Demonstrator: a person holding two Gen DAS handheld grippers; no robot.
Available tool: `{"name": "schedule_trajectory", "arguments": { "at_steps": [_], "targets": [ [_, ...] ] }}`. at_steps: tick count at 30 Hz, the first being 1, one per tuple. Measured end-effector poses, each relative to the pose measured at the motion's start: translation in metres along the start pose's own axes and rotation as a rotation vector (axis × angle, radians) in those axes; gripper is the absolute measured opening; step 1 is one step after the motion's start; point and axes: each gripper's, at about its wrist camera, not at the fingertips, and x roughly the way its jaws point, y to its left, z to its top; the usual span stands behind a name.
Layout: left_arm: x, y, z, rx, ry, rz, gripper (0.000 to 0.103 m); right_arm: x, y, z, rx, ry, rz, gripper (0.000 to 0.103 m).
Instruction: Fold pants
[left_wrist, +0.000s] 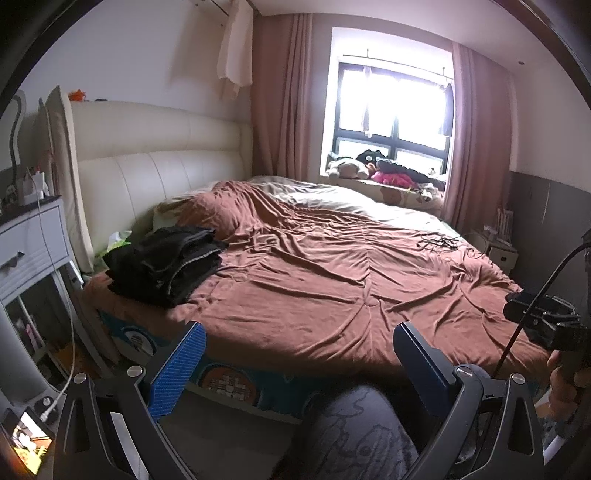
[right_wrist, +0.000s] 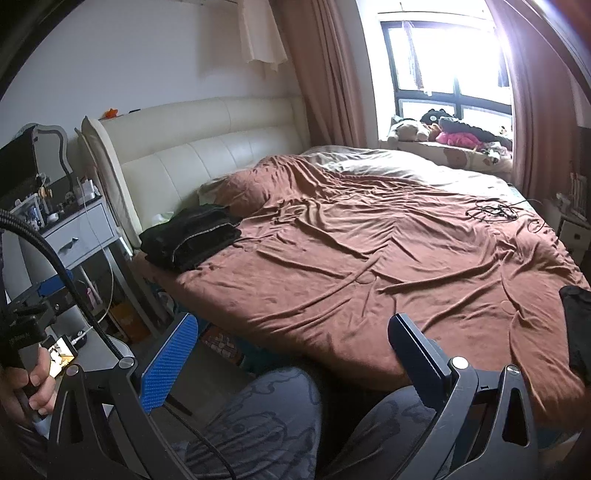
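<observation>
Both claws — left claw (left_wrist: 299, 354), right claw (right_wrist: 291, 347) — gape wide, empty, above the bed (left_wrist: 332, 280).

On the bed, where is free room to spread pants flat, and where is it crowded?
The widest bare patch is the middle of the brown cover, between the black folded pile near the headboard and the cables on the window side. The near edge, ahead of both open grippers, is also free. The pile's corner and the cable patch are crowded.
</observation>
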Motion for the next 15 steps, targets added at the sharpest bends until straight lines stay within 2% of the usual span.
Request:
{"name": "schedule_trajectory", "arguments": {
  "at_steps": [15],
  "targets": [
    [0.0027,0.0006,-0.0008,0.0,-0.002,-0.016,0.102,-0.0003,0.0028,-0.0018,-0.015,0.001,-0.008,0.103]
  ]
}}
